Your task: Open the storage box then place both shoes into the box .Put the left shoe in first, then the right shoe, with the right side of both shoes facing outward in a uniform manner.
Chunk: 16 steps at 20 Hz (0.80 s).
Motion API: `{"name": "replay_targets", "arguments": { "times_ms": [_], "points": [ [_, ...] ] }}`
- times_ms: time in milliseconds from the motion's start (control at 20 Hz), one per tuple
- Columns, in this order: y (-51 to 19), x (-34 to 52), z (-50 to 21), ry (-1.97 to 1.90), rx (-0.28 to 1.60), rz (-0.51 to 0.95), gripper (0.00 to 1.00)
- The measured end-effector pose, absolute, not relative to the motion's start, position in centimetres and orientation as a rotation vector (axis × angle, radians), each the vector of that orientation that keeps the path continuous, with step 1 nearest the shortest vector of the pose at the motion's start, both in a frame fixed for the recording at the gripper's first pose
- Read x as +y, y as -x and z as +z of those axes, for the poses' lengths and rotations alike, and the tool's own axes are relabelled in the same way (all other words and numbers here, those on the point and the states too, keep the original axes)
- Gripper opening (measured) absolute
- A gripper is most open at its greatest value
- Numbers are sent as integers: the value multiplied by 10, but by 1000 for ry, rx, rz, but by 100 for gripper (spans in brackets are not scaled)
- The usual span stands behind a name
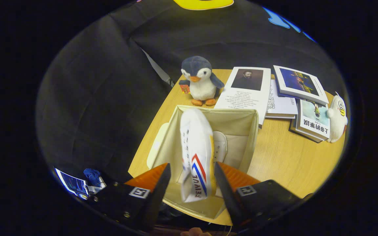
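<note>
White shoe point(196, 154) between the fingers of the gripper point(192, 183), which stand apart on either side of its heel without clearly pressing it: red and blue chevron stripes on its side, dark lettering near the heel, a yellowish sole edge. Second shoe point(220, 144), plain white, lying inside the box. Storage box point(238, 131): cream fabric, unpatterned. Table point(281, 157): light wood grain, honey-toned. Plush penguin point(199, 80): slate-blue head and flippers, white belly, orange beak and feet. Small plush point(336, 118) beside the books: white with a yellow beak. Booklet point(246, 90): white, bearing a dark portrait. Book point(299, 83): white border around a deep blue picture.
</note>
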<state>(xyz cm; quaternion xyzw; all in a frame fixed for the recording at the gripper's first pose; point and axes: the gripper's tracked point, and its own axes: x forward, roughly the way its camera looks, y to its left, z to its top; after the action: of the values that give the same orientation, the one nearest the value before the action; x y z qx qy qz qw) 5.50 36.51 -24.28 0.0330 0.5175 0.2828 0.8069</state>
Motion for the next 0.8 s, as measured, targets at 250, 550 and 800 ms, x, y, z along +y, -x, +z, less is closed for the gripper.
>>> {"name": "replay_targets", "arguments": {
  "times_ms": [250,550,800],
  "points": [
    [-58,339,-205,-33,977,574,98],
    [-61,285,-157,-30,758,494,98],
    [-64,220,-112,-41,548,358,98]
  ]
}}
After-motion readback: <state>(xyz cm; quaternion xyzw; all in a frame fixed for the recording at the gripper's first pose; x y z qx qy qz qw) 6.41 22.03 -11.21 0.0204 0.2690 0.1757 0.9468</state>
